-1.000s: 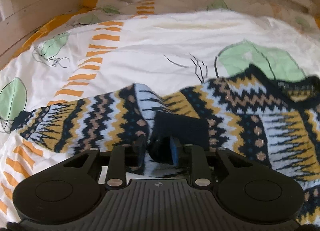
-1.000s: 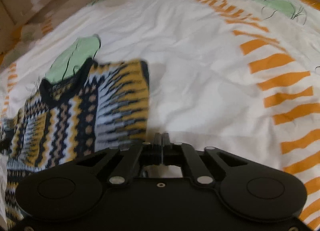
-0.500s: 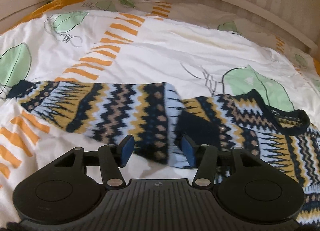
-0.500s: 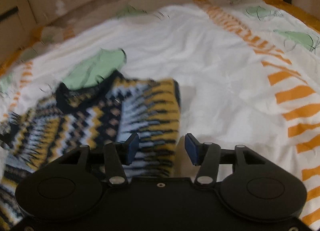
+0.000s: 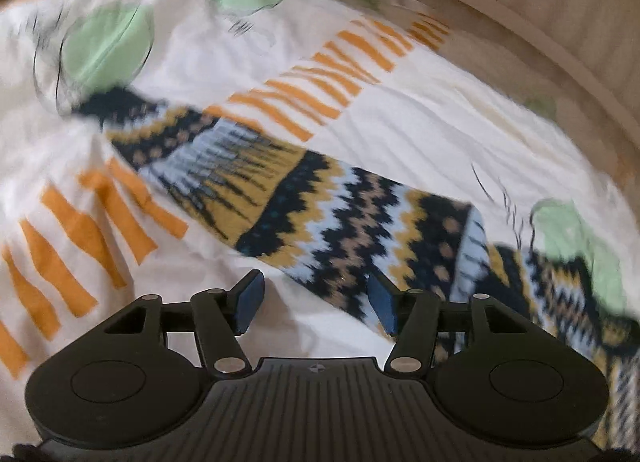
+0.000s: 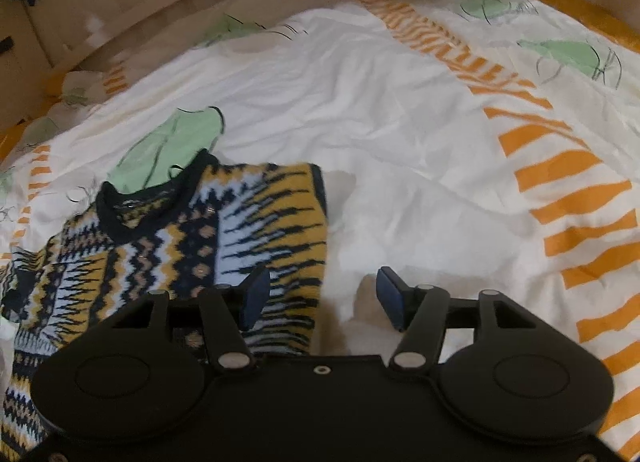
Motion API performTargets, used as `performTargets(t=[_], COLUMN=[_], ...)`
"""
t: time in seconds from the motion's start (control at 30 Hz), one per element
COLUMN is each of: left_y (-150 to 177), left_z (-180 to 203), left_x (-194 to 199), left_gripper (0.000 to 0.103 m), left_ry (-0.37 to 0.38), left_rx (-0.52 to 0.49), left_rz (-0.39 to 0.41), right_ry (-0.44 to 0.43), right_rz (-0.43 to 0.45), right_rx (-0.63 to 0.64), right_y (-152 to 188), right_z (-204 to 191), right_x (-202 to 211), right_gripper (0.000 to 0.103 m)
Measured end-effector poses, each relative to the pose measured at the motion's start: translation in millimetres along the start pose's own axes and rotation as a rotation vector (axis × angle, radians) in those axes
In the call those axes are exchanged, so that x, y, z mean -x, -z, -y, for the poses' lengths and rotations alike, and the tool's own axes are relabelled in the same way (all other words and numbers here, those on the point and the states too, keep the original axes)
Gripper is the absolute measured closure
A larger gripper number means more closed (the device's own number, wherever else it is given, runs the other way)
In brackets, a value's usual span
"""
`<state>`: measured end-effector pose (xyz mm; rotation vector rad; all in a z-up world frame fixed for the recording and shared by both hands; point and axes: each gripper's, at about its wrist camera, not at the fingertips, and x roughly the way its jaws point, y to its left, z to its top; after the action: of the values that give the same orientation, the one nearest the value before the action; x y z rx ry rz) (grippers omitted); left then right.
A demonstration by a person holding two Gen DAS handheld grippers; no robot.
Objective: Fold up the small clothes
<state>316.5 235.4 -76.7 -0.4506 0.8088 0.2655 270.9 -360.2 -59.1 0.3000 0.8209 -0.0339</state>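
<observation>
Sweater (image 6: 172, 246) lies flat on the bed (image 6: 400, 150), and nothing holds it. One long sleeve (image 5: 280, 198) sticks out to the side across the sheet, as the left view shows. On the right view the other side looks tucked in, with a straight edge near the collar (image 6: 132, 202).

The left gripper (image 5: 316, 304) has its jaws wide apart, low over the sleeve near where it meets the body. The right gripper (image 6: 320, 296) has its jaws wide apart too, over the sweater's right edge. One of its pads (image 6: 254, 294) is above the knit and the other is above the bare sheet.

What could go wrong? The sleeve is soft and floppy. I think a grab near the shoulder would make the far end drag and twist, so the fold comes out crooked. The sheet is loose and wrinkly too. If the jaws close too low, they may pinch the sheet along with the knit and pull both up. The left view is blurry, so that gripper seems to be moving fast, and a fast grab could miss the edge.
</observation>
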Motion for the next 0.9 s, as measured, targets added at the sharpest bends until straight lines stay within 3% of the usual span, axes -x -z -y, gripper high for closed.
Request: performTargets(t=[0.1, 0.3, 0.33, 0.37, 0.43, 0.5, 0.67, 0.73, 0.8, 0.9], left_y=[-3, -11, -11, -11, -12, -15, -20, -16, -11, -8], left_z=[-11, -15, -17, -18, -21, -16, 18, 32, 40, 39], left_x=[-10, -23, -23, -22, -16, 2, 54, 63, 64, 48], left_gripper=[0.046, 0.050, 0.069, 0.099, 0.099, 0.099, 0.099, 0.099, 0.098, 0.097], left_ry=[0.032, 0.061, 0.063, 0.066, 0.084, 0.098, 0.113, 0.100, 0.089, 0.049], left_rx=[0.083, 0.122, 0.143, 0.163, 0.196, 0.194, 0.041, -0.019, -0.037, 0.005], left_rz=[0.001, 0.041, 0.056, 0.066, 0.092, 0.182, 0.413, 0.456, 0.451, 0.344], right_ry=[-0.010, -0.026, -0.031, -0.034, -0.034, -0.033, -0.024, -0.026, -0.029, -0.029], right_rz=[0.022, 0.033, 0.036, 0.040, 0.048, 0.052, 0.045, 0.045, 0.046, 0.047], right_rx=[0.037, 0.103, 0.111, 0.122, 0.143, 0.163, 0.184, 0.185, 0.188, 0.197], right_y=[0, 3, 4, 4, 6, 8, 11, 12, 12, 14], right_z=[-7, -19, -21, -23, -26, -30, -34, -34, -35, -37], right_x=[2, 4, 5, 6, 8, 9, 8, 8, 9, 11], right_gripper=[0.039, 0.039, 0.039, 0.039, 0.039, 0.039, 0.039, 0.039, 0.039, 0.039])
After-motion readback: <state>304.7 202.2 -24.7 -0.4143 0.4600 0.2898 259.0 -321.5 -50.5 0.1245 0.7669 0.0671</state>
